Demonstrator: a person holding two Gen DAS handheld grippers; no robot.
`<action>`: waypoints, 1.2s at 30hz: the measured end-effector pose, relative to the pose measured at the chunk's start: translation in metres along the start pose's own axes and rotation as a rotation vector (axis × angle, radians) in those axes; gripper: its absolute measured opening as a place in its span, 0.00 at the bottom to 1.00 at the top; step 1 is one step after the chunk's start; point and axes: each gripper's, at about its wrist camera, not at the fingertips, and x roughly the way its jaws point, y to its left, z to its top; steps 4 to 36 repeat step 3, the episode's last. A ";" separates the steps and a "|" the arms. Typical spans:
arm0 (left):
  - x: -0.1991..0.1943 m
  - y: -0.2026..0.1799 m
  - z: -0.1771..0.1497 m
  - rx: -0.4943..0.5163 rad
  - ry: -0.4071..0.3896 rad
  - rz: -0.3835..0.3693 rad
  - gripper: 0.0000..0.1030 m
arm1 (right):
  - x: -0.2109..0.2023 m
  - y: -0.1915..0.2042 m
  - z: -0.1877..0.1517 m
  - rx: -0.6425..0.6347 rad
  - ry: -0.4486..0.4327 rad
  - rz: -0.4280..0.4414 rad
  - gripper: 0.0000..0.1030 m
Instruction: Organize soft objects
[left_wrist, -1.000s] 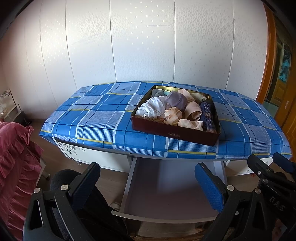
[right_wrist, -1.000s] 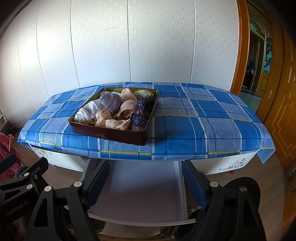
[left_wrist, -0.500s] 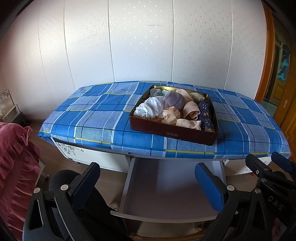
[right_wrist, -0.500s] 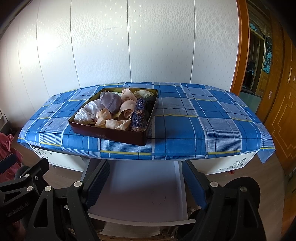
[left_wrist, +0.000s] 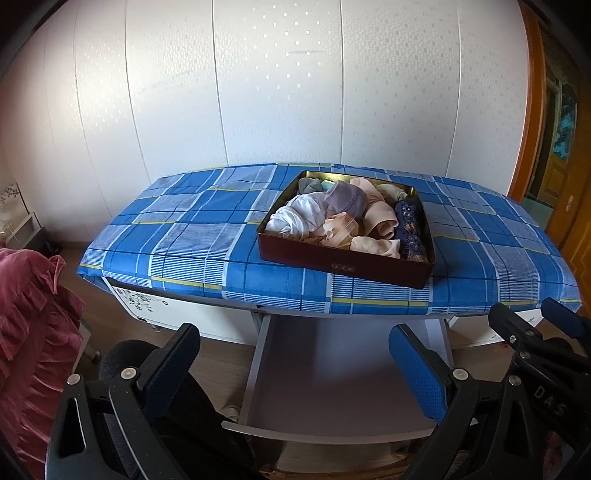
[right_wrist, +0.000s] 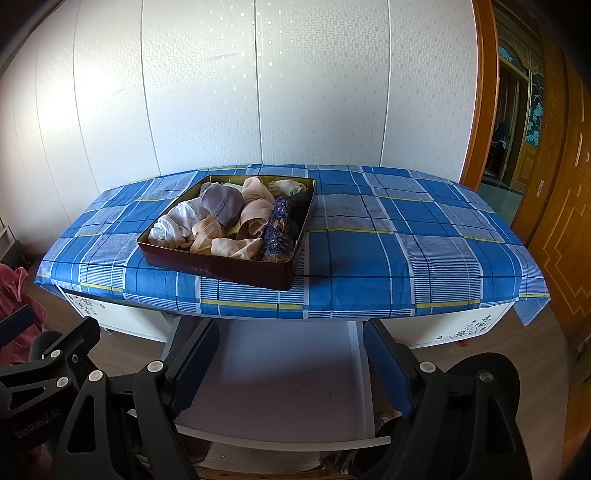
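a dark red tin (left_wrist: 345, 266) stands on the blue plaid cloth (left_wrist: 192, 236) of a table, heaped with soft garments (left_wrist: 343, 221) in white, mauve, peach and dark blue; the pieces lie rolled or bunched, packed touching one another, none outside the tin; below the table edge a pale drawer (right_wrist: 273, 373) stands pulled out, nothing showing on its floor; left gripper (left_wrist: 295, 365) and right gripper (right_wrist: 291, 365) both hang low before the drawer, well short of the tin; each has its blue-padded fingers (left_wrist: 415, 371) spread wide, holding and touching nothing; the step in hand cannot be settled, since garments gathered in the tin fit either a sorted load set down or a heap waiting to be taken out and put away; any pick from the tin would, in my judgement, call for raising a gripper over the near wall and pinching one soft roll without dragging its neighbours.
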 end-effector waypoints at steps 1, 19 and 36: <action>0.000 0.000 0.000 0.000 0.000 0.004 1.00 | 0.000 0.000 0.000 -0.001 0.001 -0.001 0.79; 0.000 0.001 0.000 -0.002 0.004 -0.009 1.00 | 0.000 0.000 -0.001 0.002 0.002 -0.002 0.79; 0.000 0.001 0.000 -0.002 0.004 -0.009 1.00 | 0.000 0.000 -0.001 0.002 0.002 -0.002 0.79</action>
